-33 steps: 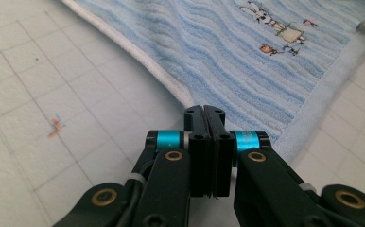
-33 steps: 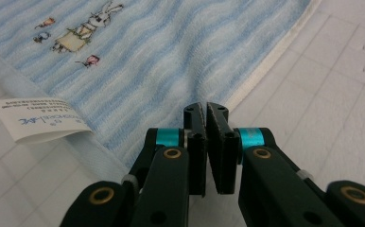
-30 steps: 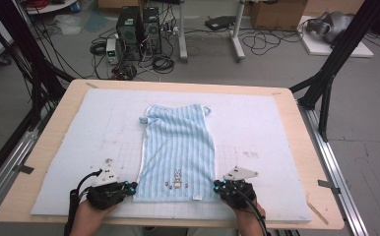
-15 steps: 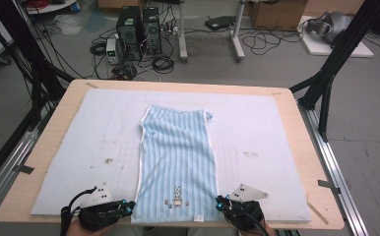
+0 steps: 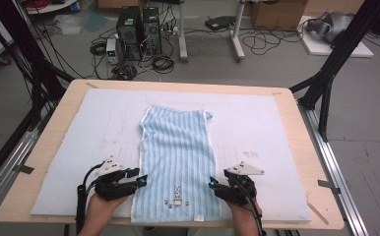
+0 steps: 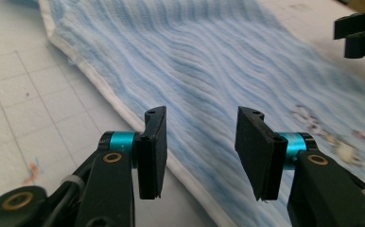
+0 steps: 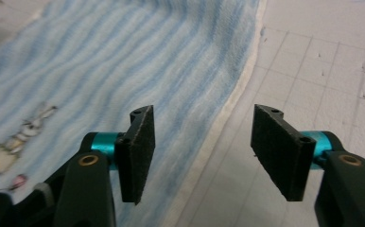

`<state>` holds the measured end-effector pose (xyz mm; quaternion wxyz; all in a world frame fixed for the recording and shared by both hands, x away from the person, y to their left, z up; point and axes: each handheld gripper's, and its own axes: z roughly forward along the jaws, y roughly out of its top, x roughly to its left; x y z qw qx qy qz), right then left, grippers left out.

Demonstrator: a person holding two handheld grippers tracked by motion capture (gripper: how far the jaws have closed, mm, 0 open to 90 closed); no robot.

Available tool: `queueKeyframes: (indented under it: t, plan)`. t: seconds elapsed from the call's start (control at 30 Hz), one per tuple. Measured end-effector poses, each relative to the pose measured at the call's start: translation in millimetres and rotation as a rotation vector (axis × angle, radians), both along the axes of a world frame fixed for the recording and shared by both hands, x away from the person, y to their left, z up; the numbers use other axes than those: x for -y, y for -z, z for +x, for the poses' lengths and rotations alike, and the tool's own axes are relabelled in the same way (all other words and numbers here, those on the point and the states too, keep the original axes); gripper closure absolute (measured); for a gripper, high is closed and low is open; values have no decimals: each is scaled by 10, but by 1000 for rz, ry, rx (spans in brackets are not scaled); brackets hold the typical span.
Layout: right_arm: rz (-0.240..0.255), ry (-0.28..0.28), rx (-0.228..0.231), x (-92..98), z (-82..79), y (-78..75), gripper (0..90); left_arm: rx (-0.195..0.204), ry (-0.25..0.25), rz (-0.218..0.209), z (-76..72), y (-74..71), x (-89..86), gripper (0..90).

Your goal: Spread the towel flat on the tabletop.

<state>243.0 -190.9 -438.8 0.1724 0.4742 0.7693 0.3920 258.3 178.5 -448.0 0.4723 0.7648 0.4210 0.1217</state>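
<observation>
Both tongs just opened | towel (image 5: pixel 177 147) edges released, mat (image 5: pixel 276 128) bare alongside

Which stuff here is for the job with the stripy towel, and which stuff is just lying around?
For the job:
- blue striped towel, flat on the white mat
- left gripper, jaws just opened, at the towel's left edge
- right gripper, jaws just opened, at its right edge

Just lying about:
- computer towers on the floor
- cables
- cardboard box
</observation>
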Motion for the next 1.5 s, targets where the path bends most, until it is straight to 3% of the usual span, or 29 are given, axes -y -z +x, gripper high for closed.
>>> queueKeyframes:
  t: [0.17,0.27,0.43,0.5,0.6,0.63,0.8,1.17,1.23,1.27,1.33,1.4,1.5]
  plan:
    - [-37,-4,-29,-70,141,61,468,-25,-26,50,98,31,62,558]
    - [-89,-12,-19,-115,160,81,496,-7,-33,98,93,31,102,596]
    - [-94,-30,-17,-106,146,84,537,40,-2,170,50,30,115,827]
    - [-86,-22,-24,-105,131,76,624,35,12,168,44,25,100,863]
    - [-43,-47,-50,-84,101,68,826,14,28,153,18,16,78,871]
    - [-45,-52,-53,-85,82,66,842,9,34,146,0,15,72,872]
    - [-44,-74,-60,-59,-51,54,842,5,73,114,-124,26,15,874]
    - [-46,-127,-43,23,-437,-10,835,28,156,92,-485,30,-97,877]
    - [-47,-128,-41,35,-481,-15,812,43,171,103,-539,32,-103,876]
    - [-46,-123,-35,42,-493,-20,760,54,176,104,-556,37,-114,872]
    - [-38,-81,-19,65,-492,-30,649,56,149,74,-551,43,-138,783]
    - [-6,-42,-13,96,-457,-48,555,50,102,36,-500,19,-163,586]
    - [26,-3,11,118,-393,-84,482,56,68,-31,-404,-53,-199,495]
